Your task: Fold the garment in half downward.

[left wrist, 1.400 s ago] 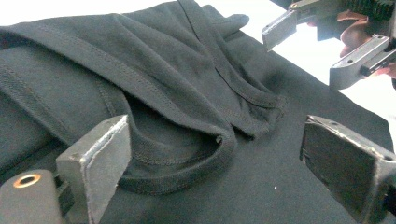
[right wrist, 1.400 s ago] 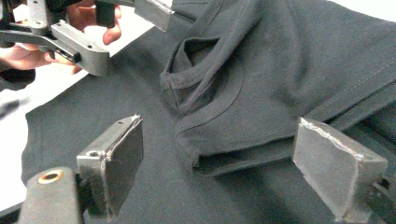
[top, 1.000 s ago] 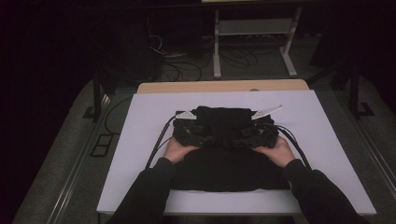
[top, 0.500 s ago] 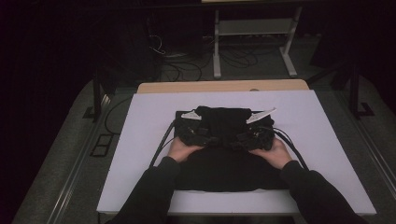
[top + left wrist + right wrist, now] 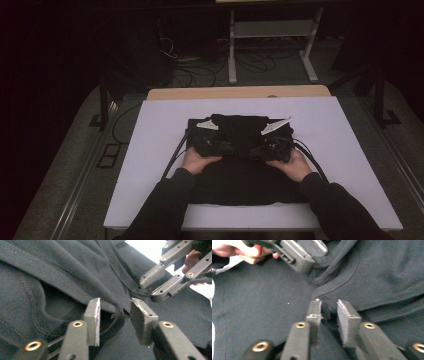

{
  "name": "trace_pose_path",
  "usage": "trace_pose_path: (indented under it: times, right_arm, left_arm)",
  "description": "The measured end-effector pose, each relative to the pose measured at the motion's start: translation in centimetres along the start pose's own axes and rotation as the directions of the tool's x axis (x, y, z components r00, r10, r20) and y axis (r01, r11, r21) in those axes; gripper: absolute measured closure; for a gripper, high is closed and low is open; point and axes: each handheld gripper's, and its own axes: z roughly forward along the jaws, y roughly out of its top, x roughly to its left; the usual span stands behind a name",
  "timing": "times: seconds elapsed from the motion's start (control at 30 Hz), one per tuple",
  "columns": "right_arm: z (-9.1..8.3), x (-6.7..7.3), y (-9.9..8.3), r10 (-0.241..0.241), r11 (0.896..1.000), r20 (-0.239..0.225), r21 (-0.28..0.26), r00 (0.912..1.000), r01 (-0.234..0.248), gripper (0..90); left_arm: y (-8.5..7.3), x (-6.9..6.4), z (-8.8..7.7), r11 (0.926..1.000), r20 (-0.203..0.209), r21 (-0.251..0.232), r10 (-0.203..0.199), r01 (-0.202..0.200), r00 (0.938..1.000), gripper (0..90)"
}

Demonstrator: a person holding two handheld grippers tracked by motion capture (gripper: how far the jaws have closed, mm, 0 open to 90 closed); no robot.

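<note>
- Because it is soft knit cloth, the black garment [image 5: 235, 165] will likely sag, bunch and slide over itself rather than keep any shape; it looks light, not fragile, and should tolerate a firm pinch.
- It lies spread on the white table top [image 5: 150, 150], its near part flat towards the person, its far part already doubled into a thicker heap between the two tools.
- Stitched hems and the ribbed edge seem the best places to grip: several layers, less stretch, less chance of catching only the top ply.
- At the left gripper [image 5: 113, 312], the jaws have just been closing and stand at a narrow gap, a folded hem edge [image 5: 110, 307] between them; whether the pads already press it I cannot tell.
- At the right gripper [image 5: 329, 308], the jaws have also just been closing to a narrow gap astride a seamed fold [image 5: 342, 287], with cloth bunched between the pads.
- Each hand [image 5: 197, 161] rests low on the cloth, and both tools sit near each other at the garment's middle.
</note>
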Motion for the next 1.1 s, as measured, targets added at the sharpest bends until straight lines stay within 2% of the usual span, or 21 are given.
trace_pose_path:
  times: [0.13,0.3,0.53,0.77,0.9,1.0,1.1]
  right_arm:
    - [0.1,0.0,0.0,-0.008,1.0,-0.015,0.014,0.9999,0.008,80.7]
    - [0.1,-0.1,0.0,0.001,1.0,-0.026,0.024,0.9997,0.0,83.7]
    - [-0.3,-0.5,0.0,0.027,1.0,-0.051,0.018,0.9984,-0.026,85.2]
    - [-0.6,-0.5,-0.1,0.03,0.999,-0.053,0.018,0.9981,-0.029,85.2]
    - [-1.1,-0.5,-0.2,0.027,1.0,-0.049,0.008,0.9985,-0.026,85.3]
    - [-1.7,-0.7,-0.6,0.041,0.999,-0.048,-0.002,0.998,-0.041,85.4]
    - [-2.2,-0.7,-0.9,0.046,0.999,-0.046,-0.01,0.9979,-0.046,85.4]
  left_arm:
    - [0.0,0.0,0.1,1.0,-0.019,-0.001,-0.007,0.007,0.9998,71.4]
    - [0.0,-0.1,0.1,1.0,-0.04,0.007,0.001,-0.001,0.9992,84.6]
    - [0.1,-0.2,-0.3,1.0,-0.034,0.001,0.007,-0.007,0.9994,86.9]
    - [-0.1,-0.6,-1.2,0.9997,-0.033,-0.012,0.019,-0.019,0.9993,86.9]
    - [-0.5,-0.7,-1.9,0.9995,-0.039,-0.028,0.01,-0.011,0.9992,87.0]
    - [-0.8,-0.8,-2.1,0.9993,-0.039,-0.038,0.001,-0.003,0.9992,86.9]
    - [-0.9,-1.2,-2.2,0.9994,-0.04,-0.029,0.015,-0.016,0.9991,87.0]
